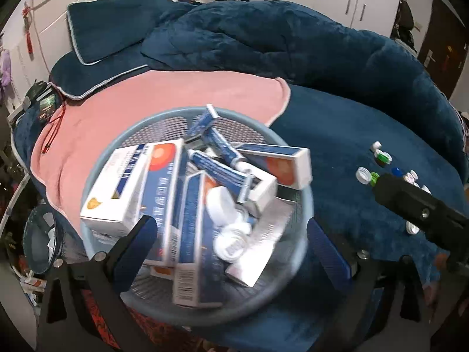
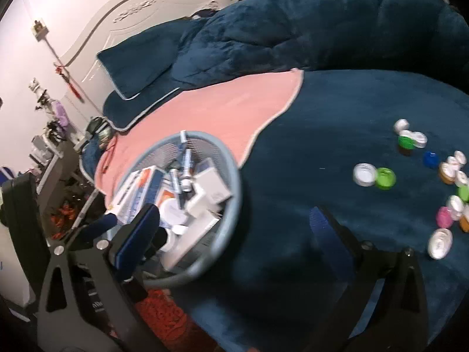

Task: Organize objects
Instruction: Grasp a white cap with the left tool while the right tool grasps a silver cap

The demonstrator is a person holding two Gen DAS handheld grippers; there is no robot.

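Note:
A round grey-blue mesh basket [image 1: 164, 120] sits at the bed's near edge, filled with blue-and-white medicine boxes [image 1: 132, 187], ointment tubes [image 1: 217, 170] and small white jars [image 1: 222, 205]. My left gripper [image 1: 231, 243] is open, its fingers spread over the basket's near side, holding nothing. The basket also shows in the right wrist view [image 2: 231, 202]. My right gripper [image 2: 231, 234] is open and empty, its left finger over the basket and its right finger over the blue bedspread. Several small bottles and loose caps [image 2: 375, 176] lie scattered at the right.
A pink towel [image 1: 164, 99] lies behind the basket. A bunched blue quilt [image 1: 293, 47] and a pillow [image 1: 108, 32] fill the back of the bed. A second mesh bin [image 1: 38, 237] stands on the floor at left. The right gripper's black body [image 1: 419, 211] is at right.

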